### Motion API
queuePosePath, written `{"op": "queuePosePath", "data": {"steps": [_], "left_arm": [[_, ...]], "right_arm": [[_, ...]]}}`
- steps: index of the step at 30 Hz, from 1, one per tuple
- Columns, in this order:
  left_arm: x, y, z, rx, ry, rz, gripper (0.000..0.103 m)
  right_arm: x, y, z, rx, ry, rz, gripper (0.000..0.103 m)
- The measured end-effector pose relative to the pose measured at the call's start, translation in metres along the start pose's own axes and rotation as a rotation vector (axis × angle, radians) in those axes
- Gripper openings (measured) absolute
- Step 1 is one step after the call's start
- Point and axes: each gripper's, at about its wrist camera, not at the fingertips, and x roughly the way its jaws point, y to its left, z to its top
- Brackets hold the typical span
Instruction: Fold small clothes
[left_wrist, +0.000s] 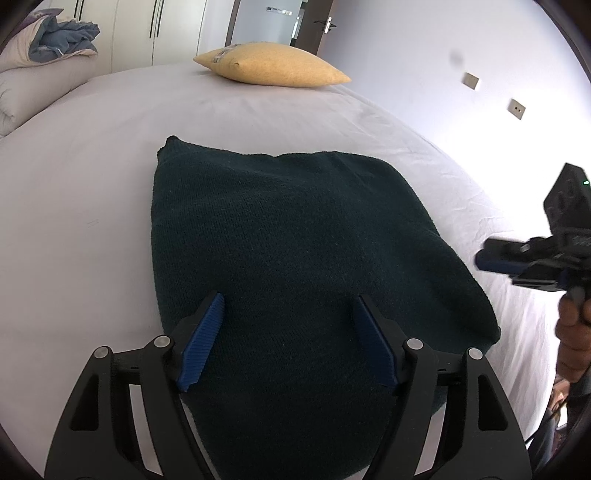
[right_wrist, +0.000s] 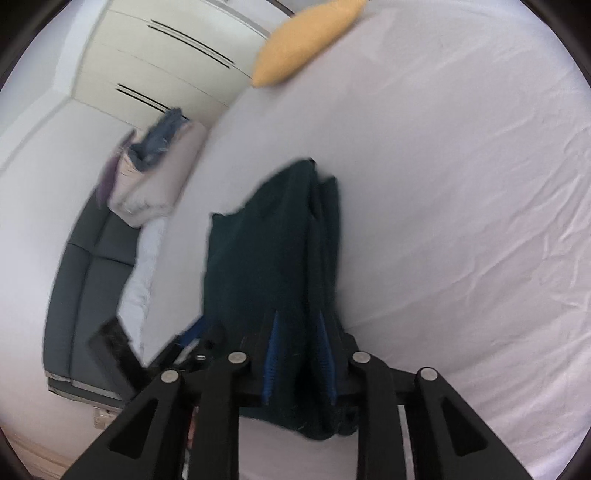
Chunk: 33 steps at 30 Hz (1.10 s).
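Note:
A dark green knitted garment (left_wrist: 295, 240) lies folded on the white bed sheet (left_wrist: 92, 221). My left gripper (left_wrist: 290, 306) is open above its near end, blue pads spread wide and empty. My right gripper (left_wrist: 495, 260) shows at the right edge of the left wrist view, off the garment's right side. In the right wrist view the right gripper (right_wrist: 298, 317) has its blue pads close together around a bunched edge of the garment (right_wrist: 266, 240), which looks lifted and hanging in folds. This view is blurred.
A yellow pillow (left_wrist: 273, 68) lies at the far end of the bed. White pillows with a blue blanket (left_wrist: 62, 37) are stacked at the far left. White wardrobes (right_wrist: 147, 62) and a grey sofa (right_wrist: 96, 258) stand beyond the bed.

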Motion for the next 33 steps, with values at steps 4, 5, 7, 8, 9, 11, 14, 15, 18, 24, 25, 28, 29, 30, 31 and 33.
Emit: {"op": "queuePosePath", "data": {"steps": [4,5,7,8,9,11,14,15,18,24,25,28,29,30,31,33], "left_arm": [[-0.001,-0.001,0.000,-0.004,0.003,0.006,0.071],[-0.001,-0.001,0.000,-0.006,0.003,0.006,0.071],[-0.001,-0.002,0.000,-0.006,0.004,0.005,0.071],[-0.001,-0.002,-0.001,-0.005,0.005,0.004,0.071],[-0.001,-0.002,-0.001,-0.005,0.005,0.004,0.071],[-0.001,-0.002,-0.001,-0.005,0.005,0.004,0.071],[-0.001,-0.002,0.000,-0.005,0.003,0.006,0.071],[-0.001,-0.002,0.000,-0.006,0.004,0.005,0.071],[-0.002,-0.001,0.000,-0.016,0.005,-0.005,0.072],[-0.002,-0.002,0.001,-0.026,0.001,-0.030,0.072],[-0.002,-0.004,0.001,-0.013,0.002,-0.016,0.072],[-0.002,-0.001,0.001,-0.026,-0.002,-0.023,0.073],[-0.005,0.002,0.002,-0.048,-0.007,-0.039,0.073],[-0.008,0.005,0.003,-0.069,-0.013,-0.055,0.073],[-0.013,0.008,0.004,-0.093,-0.023,-0.071,0.073],[-0.030,0.019,0.008,-0.136,-0.076,-0.076,0.073]], "right_arm": [[-0.004,0.006,-0.005,0.005,0.036,0.061,0.039],[-0.002,0.006,-0.005,0.006,0.046,0.062,0.039],[0.004,0.003,-0.006,0.027,0.065,0.060,0.039],[0.009,0.001,-0.006,0.038,0.076,0.059,0.039],[0.014,0.000,-0.007,0.044,0.086,0.051,0.039],[0.024,-0.004,-0.008,0.067,0.118,0.061,0.039],[0.037,-0.005,-0.010,0.076,0.147,0.078,0.030],[0.040,-0.006,-0.010,0.083,0.147,0.087,0.024],[0.039,-0.009,-0.008,0.088,0.116,0.074,0.009],[0.030,-0.055,-0.017,0.201,0.036,0.067,0.006],[0.034,-0.061,-0.021,0.210,0.040,0.081,0.006],[0.030,-0.048,-0.022,0.151,0.049,0.111,0.011],[0.028,-0.041,-0.022,0.125,0.062,0.095,0.011],[0.026,-0.034,-0.022,0.097,0.071,0.064,0.011],[0.022,-0.028,-0.022,0.065,0.074,0.028,0.012],[0.013,-0.012,-0.021,0.005,0.073,0.003,0.026]]}}
